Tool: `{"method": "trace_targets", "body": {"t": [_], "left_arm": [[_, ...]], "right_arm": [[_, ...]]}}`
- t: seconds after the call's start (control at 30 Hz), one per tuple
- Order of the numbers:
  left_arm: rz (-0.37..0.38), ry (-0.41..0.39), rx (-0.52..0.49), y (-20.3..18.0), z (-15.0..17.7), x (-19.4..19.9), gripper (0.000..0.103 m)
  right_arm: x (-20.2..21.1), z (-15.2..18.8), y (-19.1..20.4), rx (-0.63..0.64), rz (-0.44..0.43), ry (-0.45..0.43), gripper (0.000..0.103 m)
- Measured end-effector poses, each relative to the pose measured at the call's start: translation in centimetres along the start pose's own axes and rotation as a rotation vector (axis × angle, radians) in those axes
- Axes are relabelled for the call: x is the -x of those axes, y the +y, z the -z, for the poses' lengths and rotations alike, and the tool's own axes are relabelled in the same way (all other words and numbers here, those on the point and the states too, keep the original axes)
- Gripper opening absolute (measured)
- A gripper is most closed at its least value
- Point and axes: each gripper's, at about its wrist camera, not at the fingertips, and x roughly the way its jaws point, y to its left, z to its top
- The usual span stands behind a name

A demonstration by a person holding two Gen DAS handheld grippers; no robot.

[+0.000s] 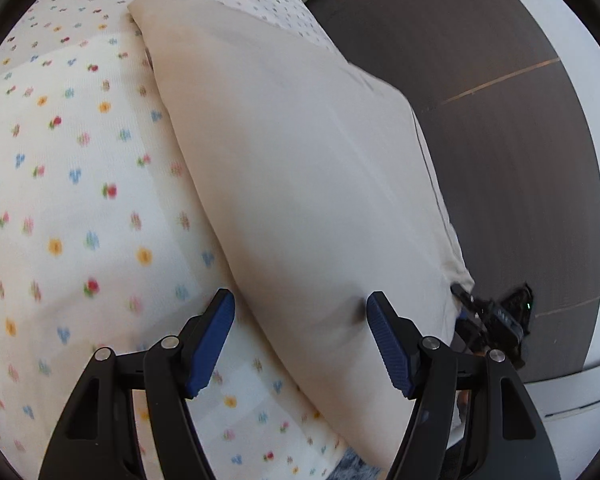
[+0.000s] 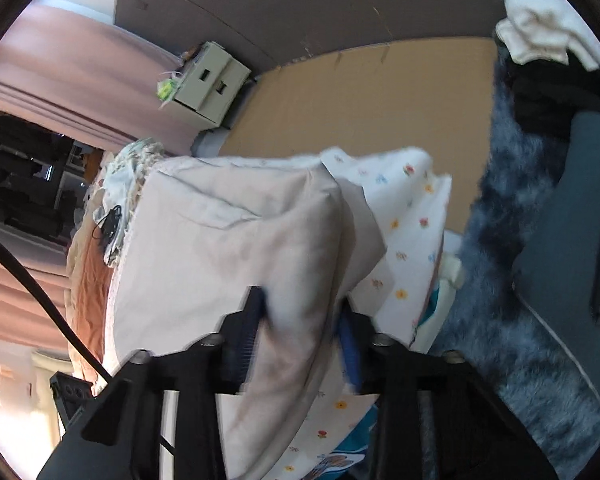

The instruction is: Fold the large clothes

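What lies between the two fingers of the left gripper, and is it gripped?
In the left wrist view the left gripper is open. Between its fingers lie the edge of the beige cloth and a strip of the flowered sheet beneath it, neither gripped.

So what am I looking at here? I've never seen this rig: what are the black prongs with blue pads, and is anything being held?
Each picture comes from a camera on a hand-held two-finger gripper, looking along its fingers; a person carries one in each hand. The left gripper stands open over a beige cloth lying on a flowered sheet. The right gripper is shut on a bunched fold of that beige cloth. Behind are a drawer box and a blue shaggy rug.
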Motion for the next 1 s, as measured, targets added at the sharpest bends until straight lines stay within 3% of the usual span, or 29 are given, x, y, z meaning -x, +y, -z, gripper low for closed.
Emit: {"method": "trace_targets", "body": {"t": [0.13,0.53,0.67,0.83,1.0], "left_arm": [[0.011,-0.026,0.023,0.3,-1.5,-0.5,0.064],[0.035,-0.042,-0.010,-2.3,-4.8,-2.1,0.059],[0.058,-0.055,-0.035,-2.8,-5.5,-2.0,0.059],[-0.080,-0.066,-0.096,-2.0,-5.0,-1.4,0.059],[-0.085,-0.100,-0.085,-0.1,-5.0,1.2,0.059]], "right_arm": [[0.9,-0.8,0.7,0.053,-0.004,-0.014,0.013],[3.0,-3.3,0.9,0.096,0.025,-0.114,0.010],[2.8,-1.3,2.2,0.077,0.028,-0.153,0.010],[0.1,0.7,1.2,0.016,0.086,-0.145,0.010],[0.0,1.0,2.3,0.010,0.110,-0.172,0.010]]}}
